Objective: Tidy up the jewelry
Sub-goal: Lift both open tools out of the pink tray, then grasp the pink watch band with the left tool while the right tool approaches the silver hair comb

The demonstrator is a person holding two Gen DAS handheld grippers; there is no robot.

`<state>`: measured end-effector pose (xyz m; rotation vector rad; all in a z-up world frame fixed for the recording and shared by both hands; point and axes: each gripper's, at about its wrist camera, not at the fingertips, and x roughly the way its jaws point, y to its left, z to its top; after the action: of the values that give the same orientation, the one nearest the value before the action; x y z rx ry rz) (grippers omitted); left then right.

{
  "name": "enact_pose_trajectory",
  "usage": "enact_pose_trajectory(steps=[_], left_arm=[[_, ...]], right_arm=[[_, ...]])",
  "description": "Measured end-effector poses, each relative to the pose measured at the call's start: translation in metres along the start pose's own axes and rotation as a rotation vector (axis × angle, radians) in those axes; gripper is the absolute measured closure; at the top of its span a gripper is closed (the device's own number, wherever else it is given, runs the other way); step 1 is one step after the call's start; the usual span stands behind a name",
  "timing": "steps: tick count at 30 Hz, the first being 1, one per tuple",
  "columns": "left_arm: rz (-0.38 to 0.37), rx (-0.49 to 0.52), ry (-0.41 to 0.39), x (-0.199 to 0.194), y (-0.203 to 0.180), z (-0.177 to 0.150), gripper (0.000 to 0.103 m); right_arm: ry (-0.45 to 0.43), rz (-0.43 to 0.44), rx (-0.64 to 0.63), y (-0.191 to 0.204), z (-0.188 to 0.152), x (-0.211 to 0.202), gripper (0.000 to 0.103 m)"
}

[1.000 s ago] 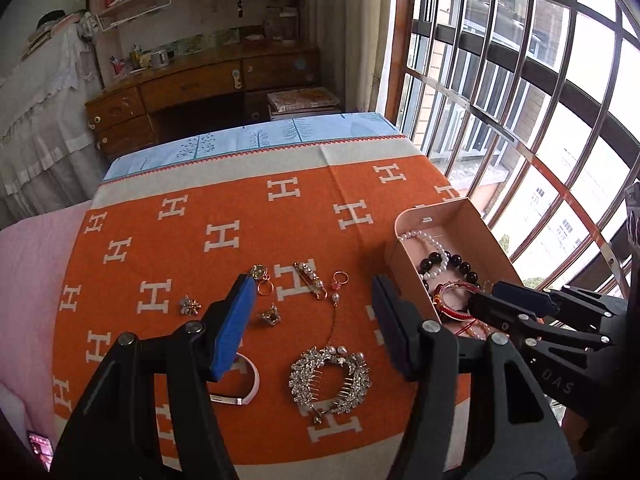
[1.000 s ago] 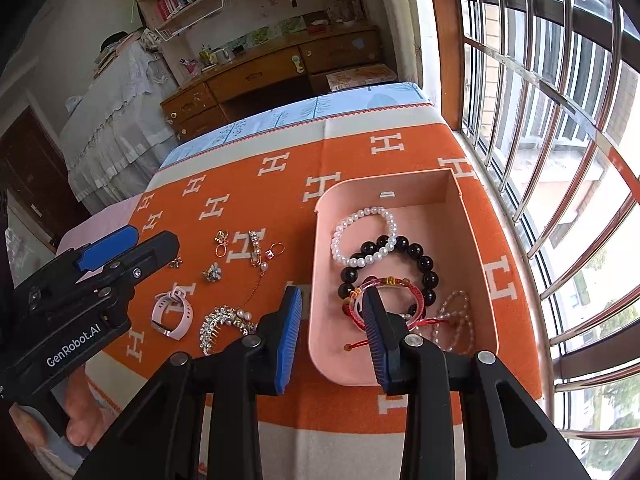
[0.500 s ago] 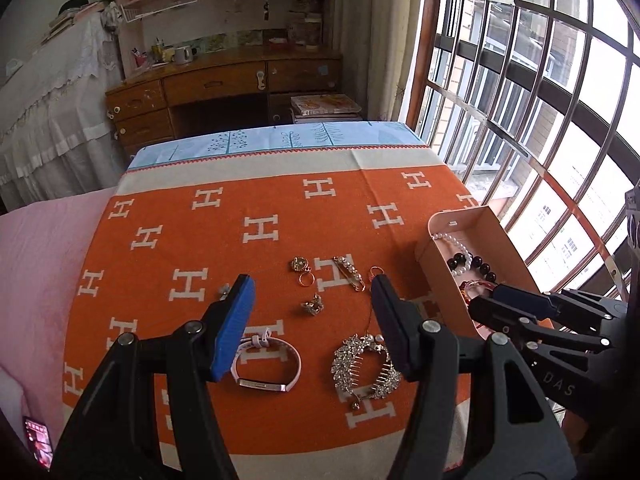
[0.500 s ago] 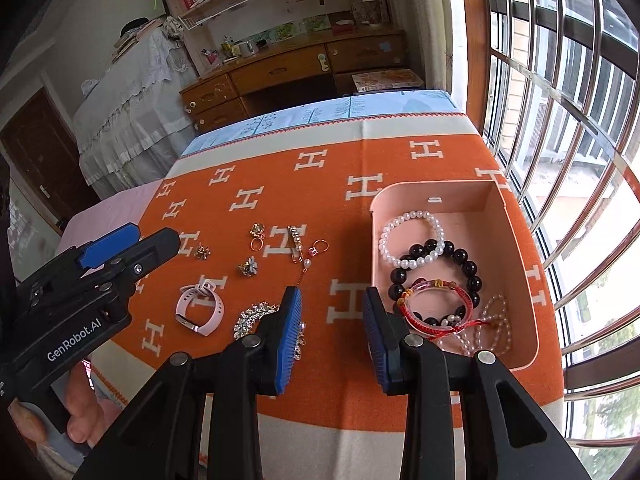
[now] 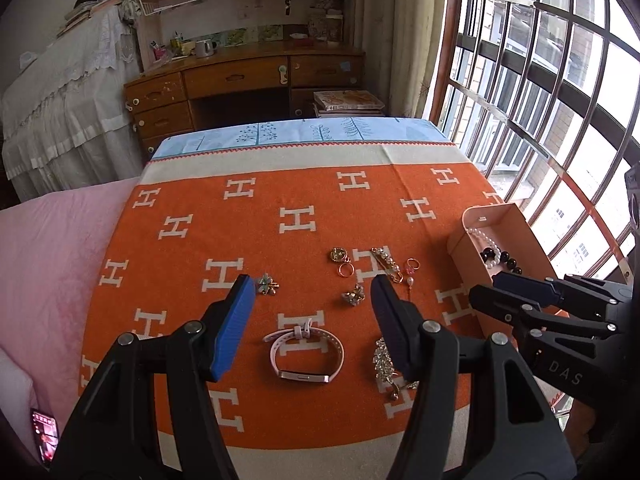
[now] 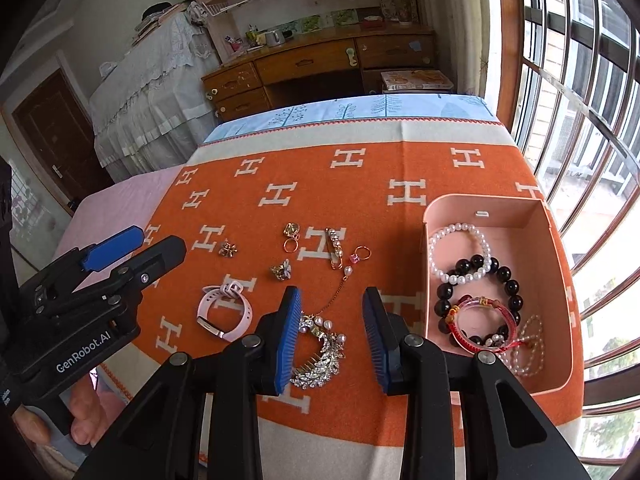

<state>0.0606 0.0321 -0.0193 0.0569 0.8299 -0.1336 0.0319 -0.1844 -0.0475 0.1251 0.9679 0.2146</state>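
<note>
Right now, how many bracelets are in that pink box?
4: a white pearl bracelet at the far end, a black bead bracelet mid-box, a red cord bracelet over it, a clear bead bracelet nearest.

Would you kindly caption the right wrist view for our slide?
Open right gripper hovers over a crystal hair comb; bracelets fill the pink box.

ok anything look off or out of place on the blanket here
Nothing damaged or spilled. The pink box holds only bracelets, while the pink watch band, rhinestone hair comb, pearl pin and small earrings and rings remain loose on the orange blanket.
</note>
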Motion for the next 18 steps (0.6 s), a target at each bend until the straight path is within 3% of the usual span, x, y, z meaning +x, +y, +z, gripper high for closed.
enact_pose_trajectory(steps=[18], left_arm=[[0.048, -0.071, 0.059, 0.007, 0.046, 0.003, 0.045]], right_arm=[[-0.018, 0.082, -0.087, 0.036, 0.036, 0.02, 0.069]])
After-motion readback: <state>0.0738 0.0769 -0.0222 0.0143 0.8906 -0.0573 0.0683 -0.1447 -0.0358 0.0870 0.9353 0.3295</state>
